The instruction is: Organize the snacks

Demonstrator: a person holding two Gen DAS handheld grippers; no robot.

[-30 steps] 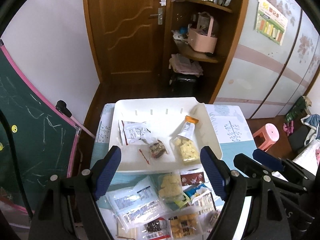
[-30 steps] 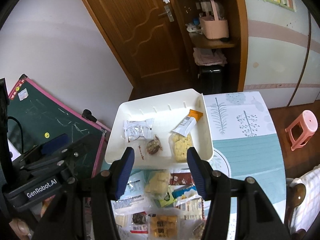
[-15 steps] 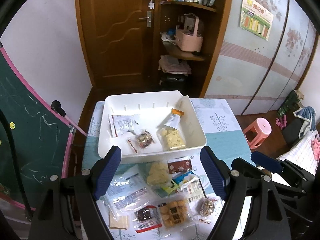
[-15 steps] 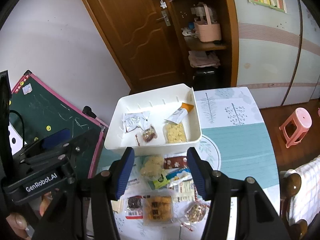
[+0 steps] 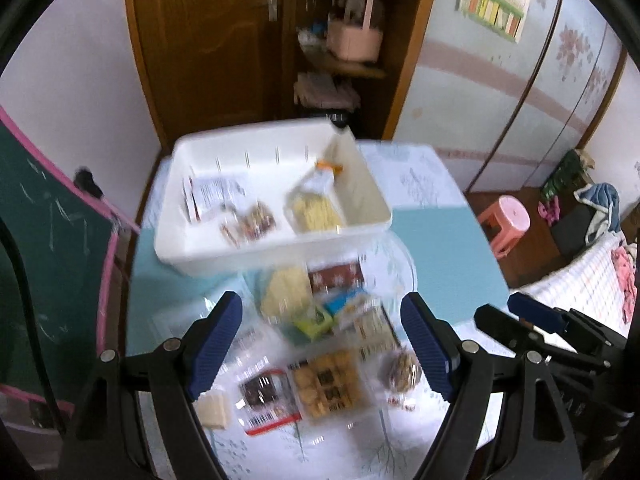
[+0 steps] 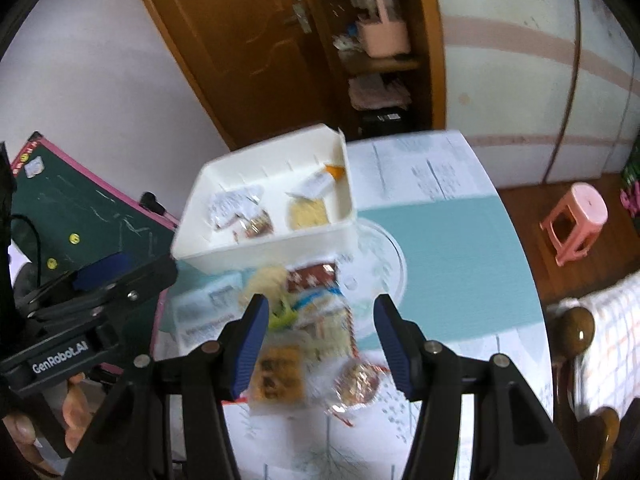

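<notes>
A white tray (image 5: pixel 224 258) sits at the far side of the table and holds a white packet (image 5: pixel 216 192), a brown wrapped sweet (image 5: pixel 252 224) and a bag of yellow biscuits (image 5: pixel 316 208). In front of it several loose snack packets (image 5: pixel 324 376) lie in a pile. My left gripper (image 5: pixel 321 316) hovers open above this pile with nothing between its fingers. My right gripper (image 6: pixel 322 312) hangs open over the same pile, above a square biscuit pack (image 6: pixel 276 372) and a round wrapped sweet (image 6: pixel 356 380), and the tray (image 6: pixel 264 248) lies beyond it. Both views are blurred.
A green chalkboard (image 5: pixel 48 232) with a pink frame leans at the table's left edge. A pink stool (image 6: pixel 572 220) stands on the floor to the right. A wooden door and a corner shelf (image 5: pixel 348 68) stand behind the table. A hand (image 6: pixel 72 412) holds the left gripper.
Both grippers have drawn back from over the tray toward the near side and sunk lower. The tray now sits higher in both views and more of the loose pile shows. The jaws kept their width.
</notes>
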